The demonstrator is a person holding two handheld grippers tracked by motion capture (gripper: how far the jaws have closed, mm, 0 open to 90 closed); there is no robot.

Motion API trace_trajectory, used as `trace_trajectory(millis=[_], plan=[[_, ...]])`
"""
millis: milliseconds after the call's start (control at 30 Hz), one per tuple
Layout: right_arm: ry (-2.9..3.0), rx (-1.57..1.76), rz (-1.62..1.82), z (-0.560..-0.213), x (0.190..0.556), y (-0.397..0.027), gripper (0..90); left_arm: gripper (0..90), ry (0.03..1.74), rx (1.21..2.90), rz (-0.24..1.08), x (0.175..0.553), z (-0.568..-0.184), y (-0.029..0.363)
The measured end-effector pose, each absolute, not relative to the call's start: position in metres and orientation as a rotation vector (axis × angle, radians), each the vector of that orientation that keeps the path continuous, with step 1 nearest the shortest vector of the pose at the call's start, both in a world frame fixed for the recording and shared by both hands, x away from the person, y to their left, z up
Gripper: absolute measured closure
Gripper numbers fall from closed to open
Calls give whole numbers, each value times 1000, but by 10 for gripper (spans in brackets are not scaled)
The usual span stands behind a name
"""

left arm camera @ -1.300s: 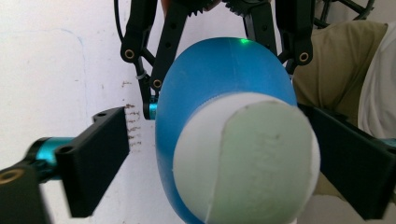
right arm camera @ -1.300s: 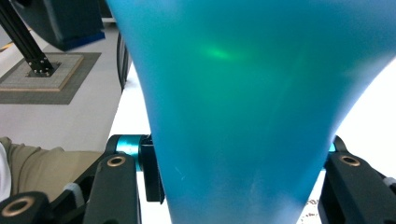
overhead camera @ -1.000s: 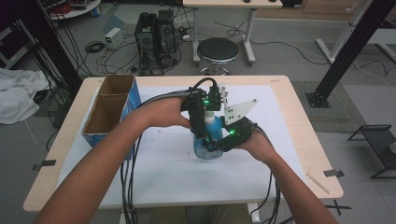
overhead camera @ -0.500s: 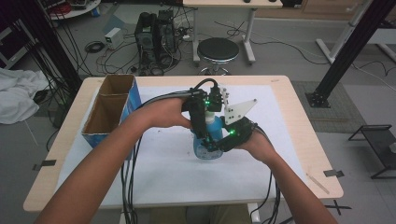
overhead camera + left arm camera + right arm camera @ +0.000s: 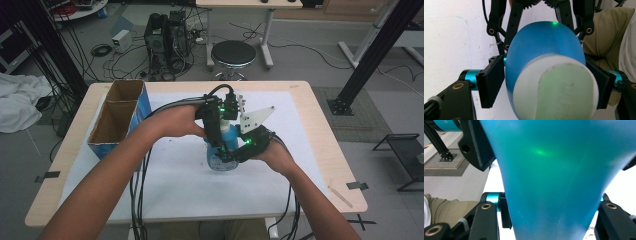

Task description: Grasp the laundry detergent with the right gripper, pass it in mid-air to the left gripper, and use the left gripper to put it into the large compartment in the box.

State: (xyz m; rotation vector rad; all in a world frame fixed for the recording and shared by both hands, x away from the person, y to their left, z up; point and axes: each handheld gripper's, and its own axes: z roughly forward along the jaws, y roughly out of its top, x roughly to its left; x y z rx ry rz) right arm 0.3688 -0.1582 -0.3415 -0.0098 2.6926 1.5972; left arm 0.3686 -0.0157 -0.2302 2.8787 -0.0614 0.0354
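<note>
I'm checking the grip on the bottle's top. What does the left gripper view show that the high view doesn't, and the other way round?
Left gripper view: the white cap seen end-on, with the left gripper jaws, which have just been closing, at its two sides. High view: the cardboard box, the table and the right gripper low on the bottle. Both: the blue bottle.

A light wooden worktop (image 5: 320, 150) carries a white sheet (image 5: 185, 185). On the sheet stands a blue bottle (image 5: 220, 159); at the left edge sits a blue cardboard box (image 5: 117, 117) with 2 compartments.
</note>
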Motion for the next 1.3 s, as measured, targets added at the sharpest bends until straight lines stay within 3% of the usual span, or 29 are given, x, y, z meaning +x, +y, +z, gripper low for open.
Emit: trace_trajectory(millis=[567,1033,1133,1167,1300], plan=[[2686,-21,1590,-342,368,-159,447,371,-106,2876,27,366,-230,-19],[2662,-49,1583,-339,367,-161,437,376,-125,2871,53,361,-225,-21],[2663,-27,1589,-335,364,-163,383,377,-134,2878,77,360,-221,-21],[2636,0,1597,-332,363,-168,215,377,-131,2870,85,359,-218,-19],[2653,1,1583,-324,362,-187,215,377,-103,2872,86,358,-210,-11]])
